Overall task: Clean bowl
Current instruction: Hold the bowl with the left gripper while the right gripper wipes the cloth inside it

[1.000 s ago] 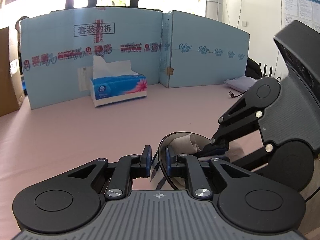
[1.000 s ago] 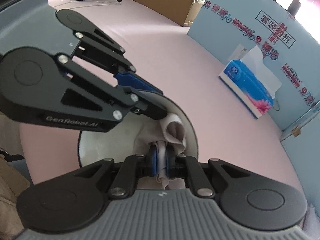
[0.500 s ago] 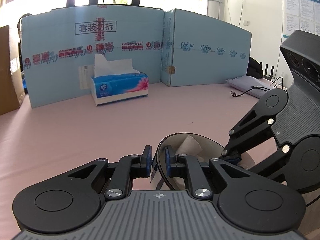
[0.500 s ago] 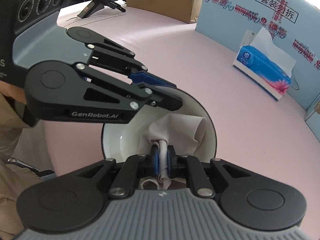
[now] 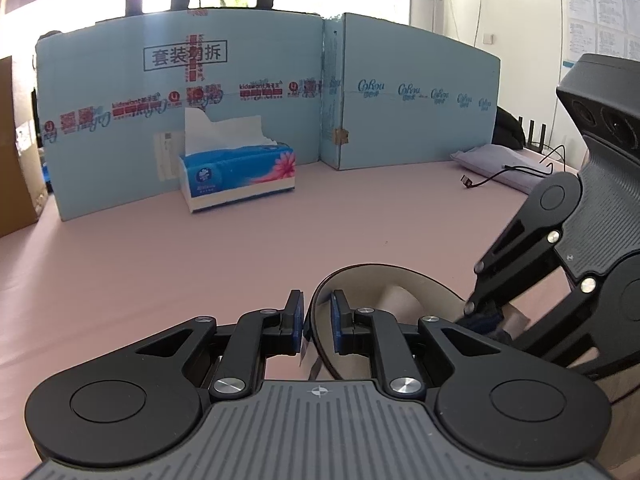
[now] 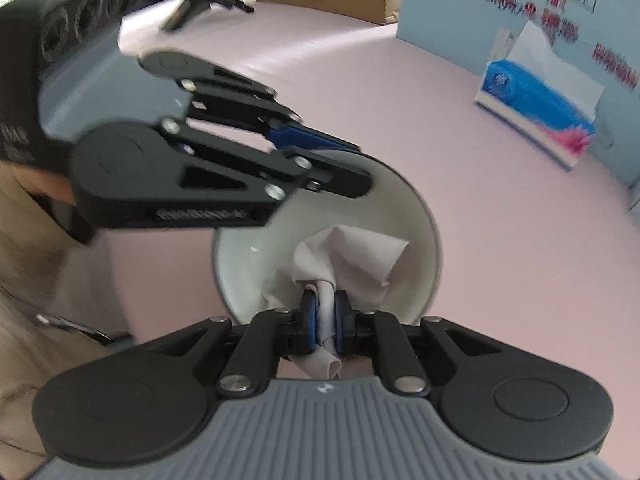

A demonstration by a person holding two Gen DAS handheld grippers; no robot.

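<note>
— Bowl (image 6: pixel 420 216) position?
— Over the pink worktop (image 5: pixel 200 248), its rim pinched by the left claw (image 5: pixel 316 320).
— Right claw (image 6: pixel 324 316)?
— Clamped on a grey cloth (image 6: pixel 352 264) inside it.

The bowl (image 6: pixel 424 236) is white inside with a thin dark rim, and it is tilted up off the pink surface (image 6: pixel 500 208), its rim pinched between the fingers (image 5: pixel 297 316) of the left gripper (image 5: pixel 316 320). A crumpled pale grey cloth (image 6: pixel 352 264) sits inside it, against the inner wall, clamped in the right gripper (image 6: pixel 324 316)
</note>
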